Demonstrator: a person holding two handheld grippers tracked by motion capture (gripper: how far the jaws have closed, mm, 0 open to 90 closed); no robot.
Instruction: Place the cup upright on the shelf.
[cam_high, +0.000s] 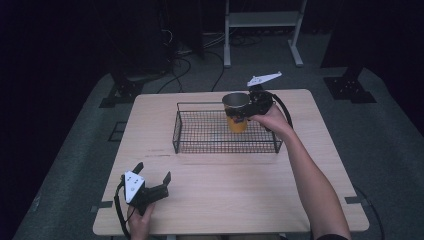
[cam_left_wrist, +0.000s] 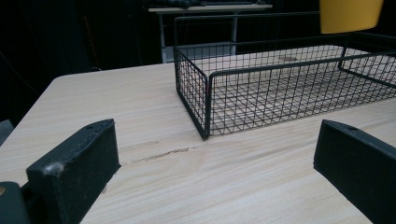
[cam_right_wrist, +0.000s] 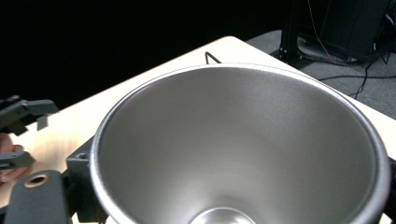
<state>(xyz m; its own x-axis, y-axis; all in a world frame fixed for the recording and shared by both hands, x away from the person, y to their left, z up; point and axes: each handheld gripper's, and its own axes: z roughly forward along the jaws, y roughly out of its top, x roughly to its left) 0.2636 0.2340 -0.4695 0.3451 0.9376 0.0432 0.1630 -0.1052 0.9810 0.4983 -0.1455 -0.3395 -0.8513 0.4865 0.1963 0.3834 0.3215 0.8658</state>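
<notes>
The right tool (cam_high: 243, 113) is clenched on a yellow tapered cup with a silver metal inside (cam_high: 236, 111), holding it upright above the far right part of the black wire-mesh basket (cam_high: 200, 145). In the right gripper view the cup's grey interior (cam_right_wrist: 243, 149) sits directly ahead of that tool, between its jaws. The left tool (cam_high: 152, 176) rests released on the pale wooden bench (cam_high: 225, 190), jaws spread wide with nothing between them, and the basket's near corner (cam_left_wrist: 205, 107) stands ahead of it.
</notes>
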